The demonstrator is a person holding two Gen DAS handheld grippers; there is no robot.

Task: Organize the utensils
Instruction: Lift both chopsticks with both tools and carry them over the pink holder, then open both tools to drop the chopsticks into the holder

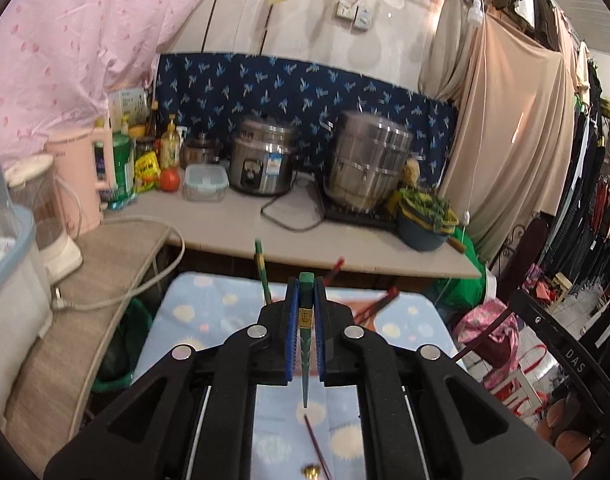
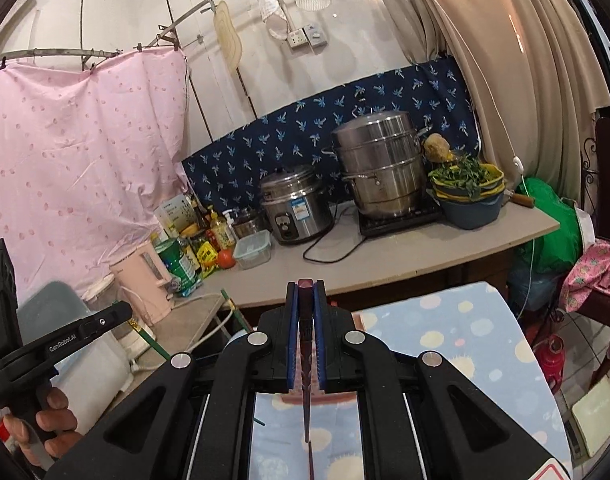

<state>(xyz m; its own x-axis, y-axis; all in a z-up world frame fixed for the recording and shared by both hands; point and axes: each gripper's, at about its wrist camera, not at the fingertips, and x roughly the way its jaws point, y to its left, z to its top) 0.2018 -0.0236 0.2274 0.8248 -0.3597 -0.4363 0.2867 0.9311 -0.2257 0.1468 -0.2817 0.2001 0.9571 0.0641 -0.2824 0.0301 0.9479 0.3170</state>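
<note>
While both tools are raised above a cloth-covered table [image 1: 209, 312], a single chopstick is clamped in each. In the left wrist view, the left gripper [image 1: 306, 292] is seen closed on a green chopstick [image 1: 306, 344], which is pinched between the blue pads [image 1: 292, 336]; its blunt end pokes out just past the fingertips and its thin point hangs back over the pale blue, dotted cloth. Another green chopstick [image 1: 261, 270] is seen standing tilted just left of the jaws, and red chopsticks [image 1: 379, 302] are seen to the right, partly hidden behind the gripper body. A thin dark red chopstick [image 1: 315, 442] is laid on the cloth below the held one.

In the right wrist view, the right gripper [image 2: 306, 292] is closed on a dark red chopstick [image 2: 306, 360], held the same way, blunt end forward and point trailing back over the cloth. At the lower left of that view the left gripper [image 2: 65, 340] is seen from the side, gripped by a person's hand [image 2: 45, 428].

Behind the table a counter [image 2: 405, 264] is seen, on which a rice cooker [image 2: 295, 210], a tall steel steamer pot [image 2: 381, 164] and a basin of greens [image 2: 467, 192] are set.
</note>
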